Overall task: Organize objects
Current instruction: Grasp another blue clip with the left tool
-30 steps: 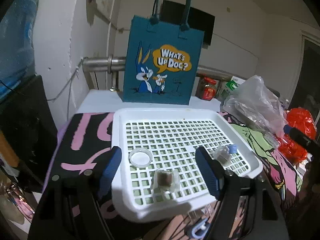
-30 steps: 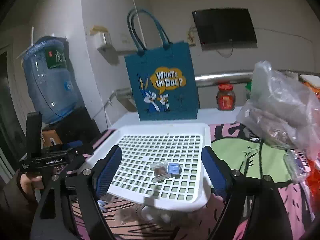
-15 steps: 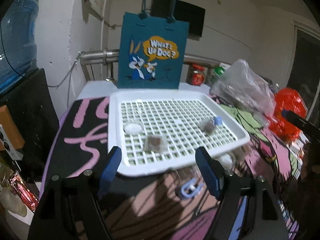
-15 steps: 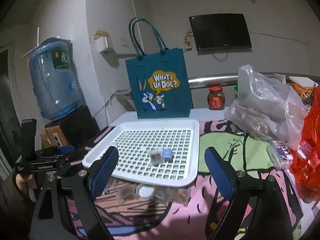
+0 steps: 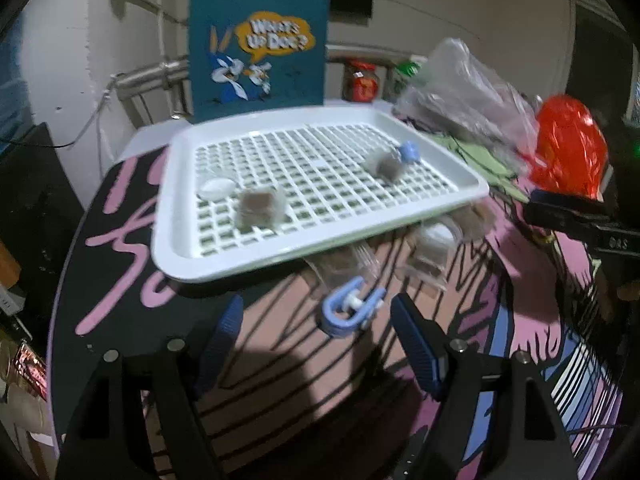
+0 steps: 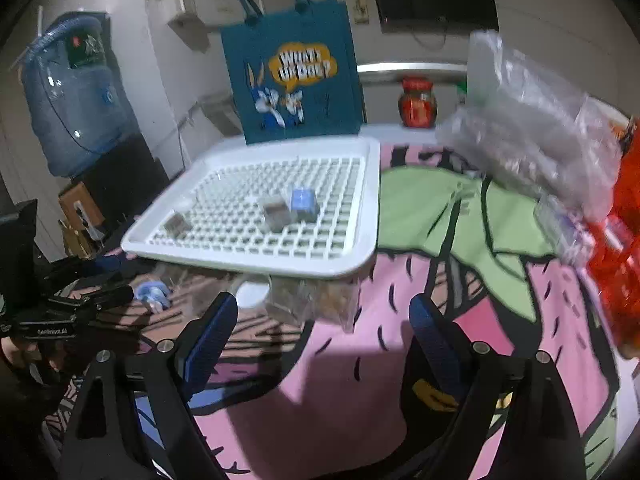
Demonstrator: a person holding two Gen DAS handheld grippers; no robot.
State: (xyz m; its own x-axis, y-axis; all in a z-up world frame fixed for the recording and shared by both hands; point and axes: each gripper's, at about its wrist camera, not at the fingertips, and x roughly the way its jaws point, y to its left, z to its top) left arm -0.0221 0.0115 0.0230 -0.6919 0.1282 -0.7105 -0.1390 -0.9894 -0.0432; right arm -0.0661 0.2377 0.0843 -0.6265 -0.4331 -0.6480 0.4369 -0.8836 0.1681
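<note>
A white slatted tray (image 5: 280, 258) (image 6: 370, 200) lies on the patterned tablecloth. In it are a clear box with a brown thing (image 5: 258, 206), a white round lid (image 5: 216, 188), and another clear box beside a blue piece (image 5: 408, 152) (image 6: 302, 200). In front of the tray lie a light-blue clip (image 5: 350, 312) (image 6: 152, 294) and several clear boxes (image 5: 436, 240) (image 6: 304, 300). My left gripper (image 5: 316, 340) is open and empty, just short of the clip. My right gripper (image 6: 324, 340) is open and empty, before the clear boxes.
A teal cartoon tote bag (image 5: 258, 40) (image 6: 294, 76) stands behind the tray. A clear plastic bag (image 6: 532, 128), a red bag (image 5: 568, 148) and a red jar (image 6: 418, 102) sit at the right. A water bottle (image 6: 76, 92) stands left.
Both grippers have pulled back from over the tray toward the table's near side. The clip and the clear boxes in front of the tray have come into view.
</note>
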